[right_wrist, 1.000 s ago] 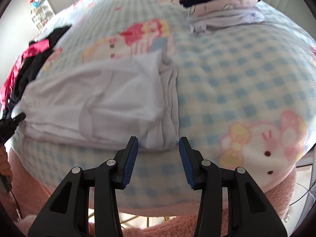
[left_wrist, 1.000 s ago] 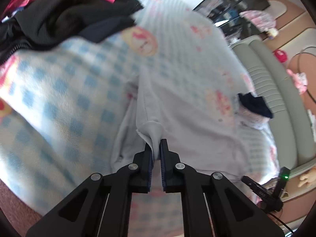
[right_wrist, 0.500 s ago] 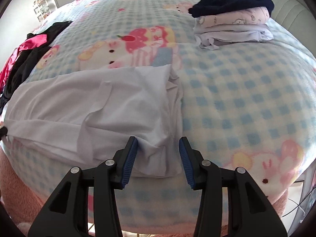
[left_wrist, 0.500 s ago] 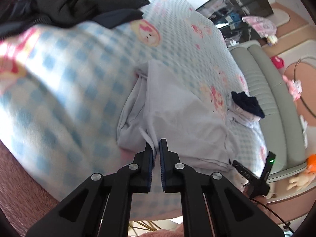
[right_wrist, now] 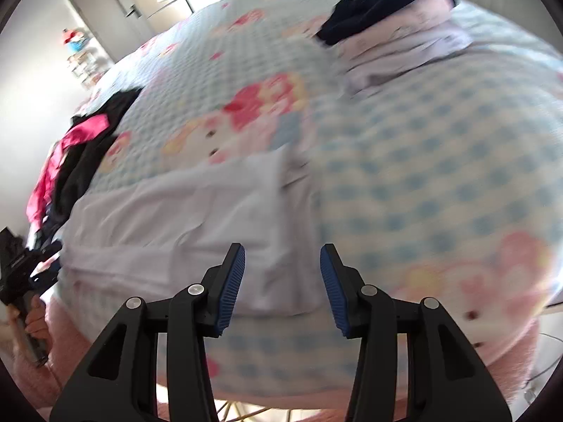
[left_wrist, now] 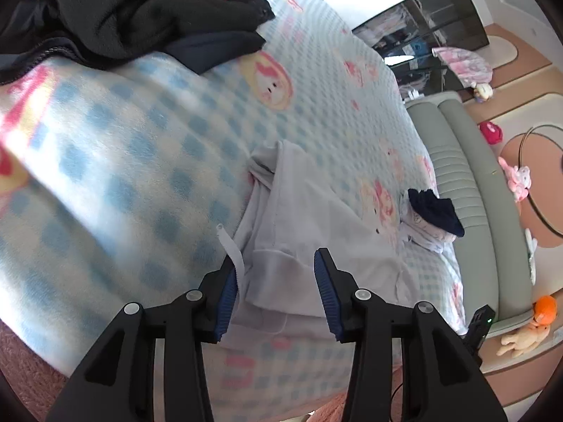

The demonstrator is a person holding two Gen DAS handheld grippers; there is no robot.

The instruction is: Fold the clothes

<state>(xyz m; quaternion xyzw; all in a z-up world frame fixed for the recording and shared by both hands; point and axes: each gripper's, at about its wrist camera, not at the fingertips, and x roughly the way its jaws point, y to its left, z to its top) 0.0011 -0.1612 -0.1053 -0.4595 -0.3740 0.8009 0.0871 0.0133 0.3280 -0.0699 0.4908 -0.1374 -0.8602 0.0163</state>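
A pale lilac garment lies partly folded near the bed's front edge, also seen as the garment in the right wrist view. My left gripper hovers over its near corner with jaws opening. The cloth lies below and between them, and a hem strip drapes beside the left finger, with no pad pressing it. My right gripper stands open above the garment's other near corner, the cloth showing between its fingers without being pinched.
A checked blanket with cartoon prints covers the bed. A heap of black and pink clothes lies at one end, a stack of folded clothes at the other. A grey padded headboard runs along the far side.
My left gripper was shut on the garment's edge and now stands open, with the cloth dropped onto the bed. The right gripper has stayed open and shifted slightly over the garment's corner.
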